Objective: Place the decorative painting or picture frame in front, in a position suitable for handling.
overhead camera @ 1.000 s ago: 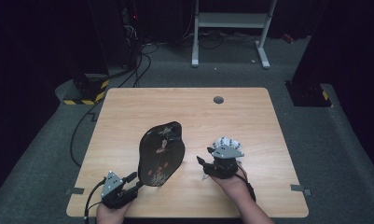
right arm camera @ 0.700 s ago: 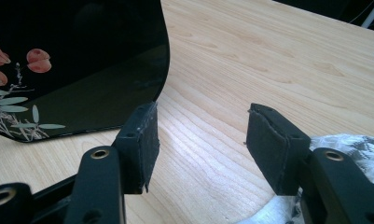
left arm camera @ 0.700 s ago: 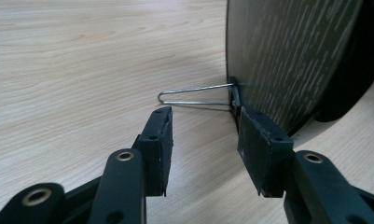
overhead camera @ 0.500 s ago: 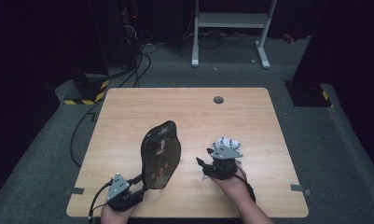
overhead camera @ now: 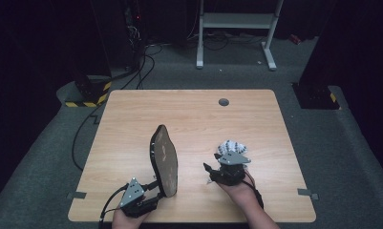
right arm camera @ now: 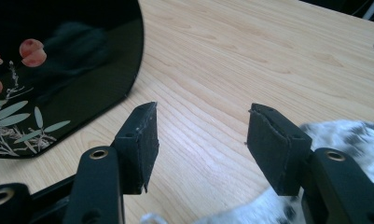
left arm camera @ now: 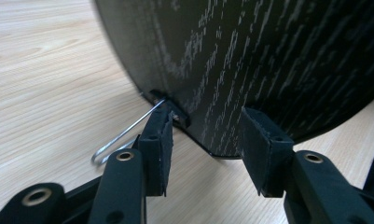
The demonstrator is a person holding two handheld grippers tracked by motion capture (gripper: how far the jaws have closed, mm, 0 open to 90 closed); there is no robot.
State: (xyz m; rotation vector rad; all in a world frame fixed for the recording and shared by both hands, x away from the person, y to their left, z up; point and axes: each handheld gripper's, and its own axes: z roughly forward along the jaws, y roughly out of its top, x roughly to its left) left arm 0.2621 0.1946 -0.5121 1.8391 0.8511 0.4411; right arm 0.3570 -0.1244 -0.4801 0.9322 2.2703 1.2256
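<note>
Dark room all round, cables trailing off behind, and all the action is on the pale wooden table (overhead camera: 256, 119), down towards its near edge. Left gripper (overhead camera: 155, 190) by the near-left corner has the black lacquered plate (overhead camera: 164, 160) up on its edge, near rim clamped between the pads, the painted face with its leaves and red fruit turned towards the right hand. From the left gripper view one pad sits right by a thin wire hook (left arm camera: 124, 135) on the plate's streaked back, so that grip looks a touch crowded.

Over to the right gripper (right arm camera: 201, 116): jaws apart, nothing between them, bare wood showing through the gap. Just beside it, on the far side, lies a white spotted cloth (overhead camera: 229, 145), apart from the plate.

My read is that the plate is being stood up and presented, perhaps for a wipe. To do this well, hold the clamp firm and steady, let the bottom rim rest on the table so the weight isn't all on the pads, and mind that wire: a pad riding onto it could let the glossy rim slip and topple
</note>
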